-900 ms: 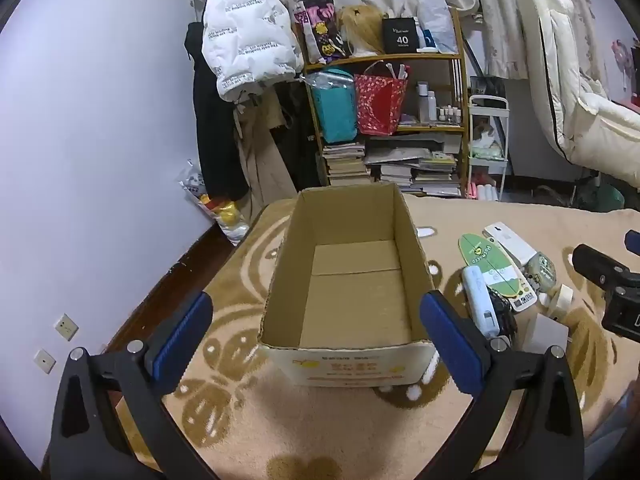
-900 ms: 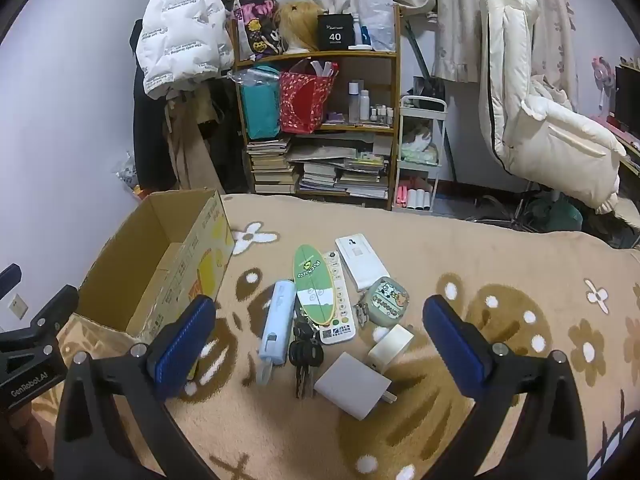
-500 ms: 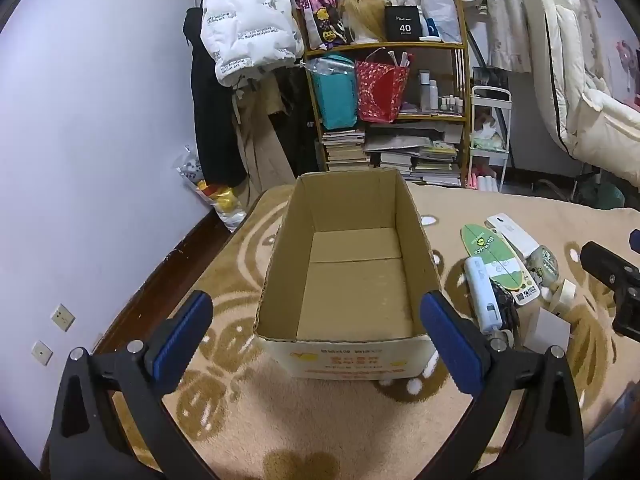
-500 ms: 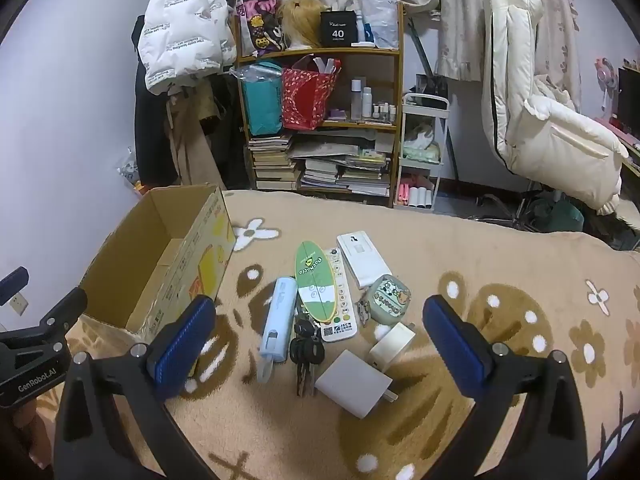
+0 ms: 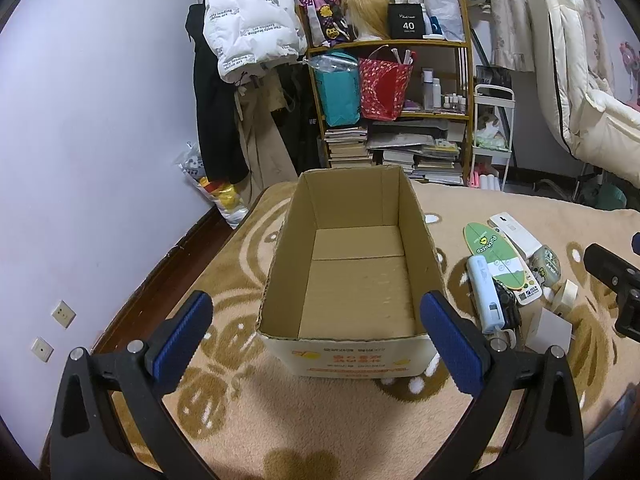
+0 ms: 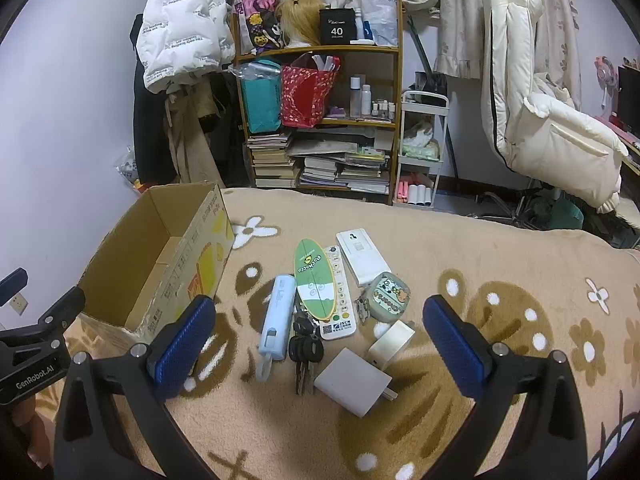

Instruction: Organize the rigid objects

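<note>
Keys (image 6: 306,350) lie between the wide-open, empty right hand-held gripper (image 6: 318,334).

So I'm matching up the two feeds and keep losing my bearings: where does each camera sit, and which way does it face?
Left wrist: on the left gripper, looking forward and down into the empty cardboard box; its own two open fingers show.
Right wrist: on the right gripper, facing the small items on the blanket, such as the keys; its own open fingers show, with the left gripper at the left edge.
Shared: box, item cluster, bookshelf.
</note>
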### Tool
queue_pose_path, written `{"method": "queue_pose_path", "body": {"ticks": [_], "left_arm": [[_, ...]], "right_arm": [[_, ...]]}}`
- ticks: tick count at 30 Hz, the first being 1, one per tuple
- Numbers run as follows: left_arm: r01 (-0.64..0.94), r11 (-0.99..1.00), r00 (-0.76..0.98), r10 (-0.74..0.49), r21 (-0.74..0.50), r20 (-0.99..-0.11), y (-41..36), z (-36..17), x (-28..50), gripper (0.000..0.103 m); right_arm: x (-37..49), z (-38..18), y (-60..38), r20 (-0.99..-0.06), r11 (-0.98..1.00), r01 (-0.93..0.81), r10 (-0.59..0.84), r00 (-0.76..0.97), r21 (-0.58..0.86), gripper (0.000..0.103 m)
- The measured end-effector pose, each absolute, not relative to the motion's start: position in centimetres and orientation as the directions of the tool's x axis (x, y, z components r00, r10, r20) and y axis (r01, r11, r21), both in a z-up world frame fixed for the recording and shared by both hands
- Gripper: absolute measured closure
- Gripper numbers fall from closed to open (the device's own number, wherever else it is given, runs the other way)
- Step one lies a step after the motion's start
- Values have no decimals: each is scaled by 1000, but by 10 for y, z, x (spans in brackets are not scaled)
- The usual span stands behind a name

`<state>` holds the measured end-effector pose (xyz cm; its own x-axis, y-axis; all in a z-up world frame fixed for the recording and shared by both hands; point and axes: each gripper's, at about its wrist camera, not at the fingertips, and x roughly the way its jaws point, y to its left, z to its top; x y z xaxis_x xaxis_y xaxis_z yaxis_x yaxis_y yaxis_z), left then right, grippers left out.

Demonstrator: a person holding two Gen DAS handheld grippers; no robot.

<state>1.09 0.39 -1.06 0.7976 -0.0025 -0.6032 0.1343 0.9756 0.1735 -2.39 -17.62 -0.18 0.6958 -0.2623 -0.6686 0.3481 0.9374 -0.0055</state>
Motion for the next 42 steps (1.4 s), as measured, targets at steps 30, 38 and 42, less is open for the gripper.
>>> {"method": "queue_pose_path", "body": {"ticks": [30,38,42], "left_arm": [[148,973,784,-6,179,-621,5,-14,13,0],[152,972,783,-7,181,-622,4,-14,13,0],[155,971,784,-8,183,-621,4,-13,13,0]], "right_arm": [[-23,-8,-177,-680,940,341,-257,686,-10,0],[-22,-7,-177,-681,940,342,-257,686,-11,0],[-23,-8,-177,-681,940,342,-258,685,-12,0]]}}
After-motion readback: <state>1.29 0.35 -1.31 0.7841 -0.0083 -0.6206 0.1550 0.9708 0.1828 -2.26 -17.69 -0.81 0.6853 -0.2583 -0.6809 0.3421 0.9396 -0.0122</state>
